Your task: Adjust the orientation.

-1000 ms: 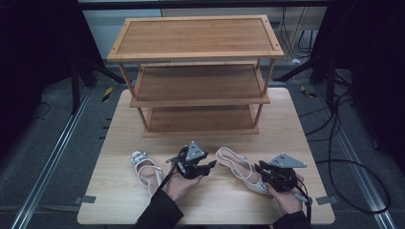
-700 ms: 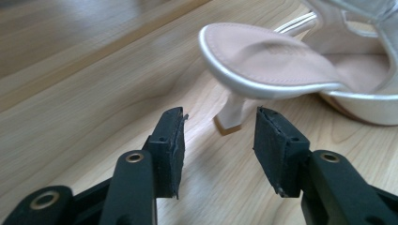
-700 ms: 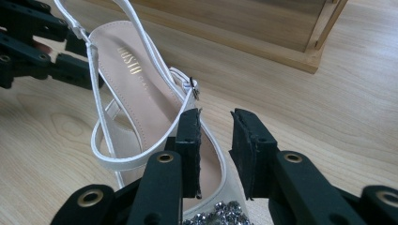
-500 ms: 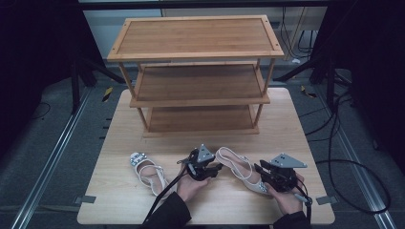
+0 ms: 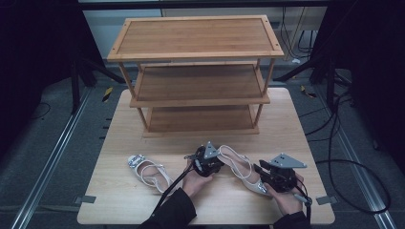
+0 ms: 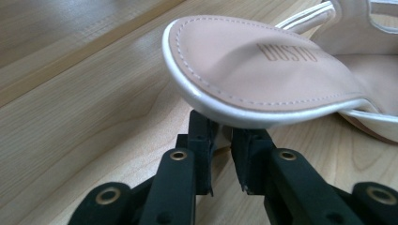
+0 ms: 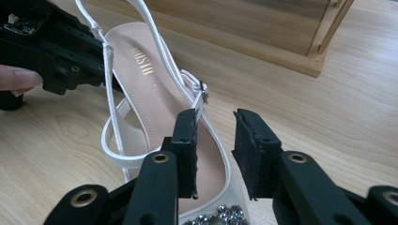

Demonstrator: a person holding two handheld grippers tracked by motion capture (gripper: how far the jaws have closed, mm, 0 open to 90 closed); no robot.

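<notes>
A white slingback sandal (image 5: 239, 167) with a tan insole lies on the table's front right, heel end to the left. My left gripper (image 5: 206, 161) is at that heel end. In the left gripper view its jaws (image 6: 224, 131) stand close together under the raised heel seat (image 6: 263, 70), shut on the thin heel. My right gripper (image 5: 274, 177) is at the toe end. Its jaws (image 7: 216, 117) are open and straddle the sandal's (image 7: 150, 103) side rim just above a rhinestone ornament (image 7: 213, 216). The left gripper (image 7: 56, 61) appears at the upper left of the right gripper view.
A second white sandal (image 5: 148, 171) lies at the front left of the wooden table (image 5: 286, 119). A three-tier wooden shoe rack (image 5: 196, 38) with bare shelves stands across the back. Cables trail from both grippers toward the front edge.
My left gripper has moved right, away from the left sandal, to the heel of the right sandal. The right gripper has stayed at the toe.
</notes>
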